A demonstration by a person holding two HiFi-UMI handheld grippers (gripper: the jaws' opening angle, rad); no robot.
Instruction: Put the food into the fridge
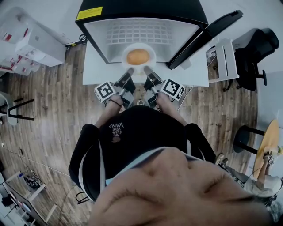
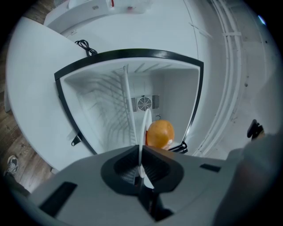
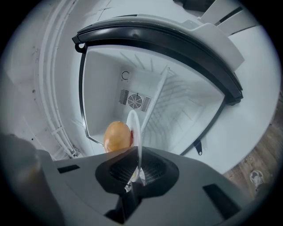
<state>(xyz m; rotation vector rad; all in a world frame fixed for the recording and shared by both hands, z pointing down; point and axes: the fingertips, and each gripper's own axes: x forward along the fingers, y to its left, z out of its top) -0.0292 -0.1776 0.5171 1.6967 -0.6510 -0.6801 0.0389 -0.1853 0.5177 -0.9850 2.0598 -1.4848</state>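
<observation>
Halfway there: the left gripper (image 1: 130, 70) and right gripper (image 1: 146, 69) are each pinching the plate (image 1: 151, 52) rim in tight jaws, holding the orange (image 1: 138, 56) at the mini fridge (image 1: 141, 31) opening, not shelved yet.

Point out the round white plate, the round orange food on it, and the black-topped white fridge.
Round white plate (image 1: 151, 51): head view, bare right rim.
Round orange food (image 1: 138, 56): head view, its middle.
Black-topped white fridge (image 1: 146, 9): head view, black top panel.
</observation>
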